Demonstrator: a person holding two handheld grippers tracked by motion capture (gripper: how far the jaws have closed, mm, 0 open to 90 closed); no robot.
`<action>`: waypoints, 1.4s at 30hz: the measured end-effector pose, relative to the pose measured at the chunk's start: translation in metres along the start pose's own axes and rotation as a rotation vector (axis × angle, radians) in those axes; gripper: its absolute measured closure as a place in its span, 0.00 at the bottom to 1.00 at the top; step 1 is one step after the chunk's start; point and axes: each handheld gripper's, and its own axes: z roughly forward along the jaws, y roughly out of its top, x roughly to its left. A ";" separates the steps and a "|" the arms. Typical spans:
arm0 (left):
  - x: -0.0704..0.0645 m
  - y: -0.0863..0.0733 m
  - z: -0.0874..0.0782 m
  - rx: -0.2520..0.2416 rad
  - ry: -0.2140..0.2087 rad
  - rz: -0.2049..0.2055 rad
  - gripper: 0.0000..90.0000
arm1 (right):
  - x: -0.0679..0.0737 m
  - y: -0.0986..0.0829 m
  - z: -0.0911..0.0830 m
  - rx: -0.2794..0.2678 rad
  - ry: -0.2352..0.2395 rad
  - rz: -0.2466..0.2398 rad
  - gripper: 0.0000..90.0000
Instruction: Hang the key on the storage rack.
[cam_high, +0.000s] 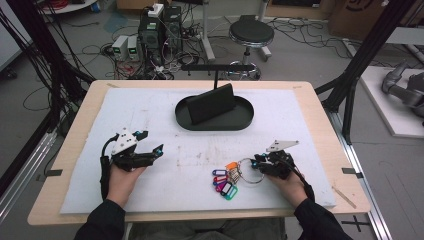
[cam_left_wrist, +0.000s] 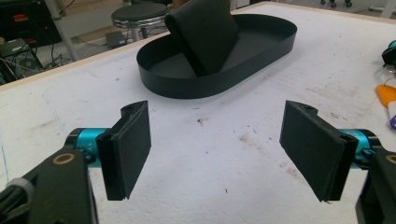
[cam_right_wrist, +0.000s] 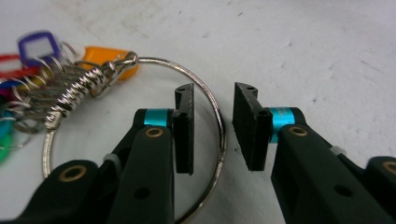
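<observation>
A large metal key ring (cam_right_wrist: 161, 59) lies on the white mat (cam_high: 150, 110), strung with several coloured tags (cam_high: 225, 182), among them an orange one (cam_right_wrist: 100, 53) and a purple one (cam_right_wrist: 37, 44). My right gripper (cam_right_wrist: 212, 126) is open, its two jaws standing either side of the ring's wire without pressing it. In the high view it (cam_high: 257, 162) sits just right of the tags. My left gripper (cam_left_wrist: 217, 149) is wide open over bare mat at the left (cam_high: 150, 141), holding nothing.
A black oval tray (cam_high: 240, 122) rests at the mat's far middle, with a flat black object (cam_high: 210, 104) leaning upright inside it. The tray (cam_left_wrist: 261, 65) lies straight ahead of the left gripper. Beyond the table's far edge stand a stool (cam_high: 251, 34) and cabled equipment.
</observation>
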 end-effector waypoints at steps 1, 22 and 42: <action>0.000 0.000 0.000 0.002 0.000 0.001 0.28 | 0.002 0.001 0.001 0.003 -0.014 -0.029 0.81; 0.002 -0.003 -0.005 -0.001 0.014 -0.008 0.28 | -0.004 0.008 -0.018 -0.156 0.109 0.101 0.97; 0.001 -0.001 -0.005 -0.008 0.013 0.003 0.28 | 0.018 0.015 -0.024 -0.205 0.225 0.123 0.94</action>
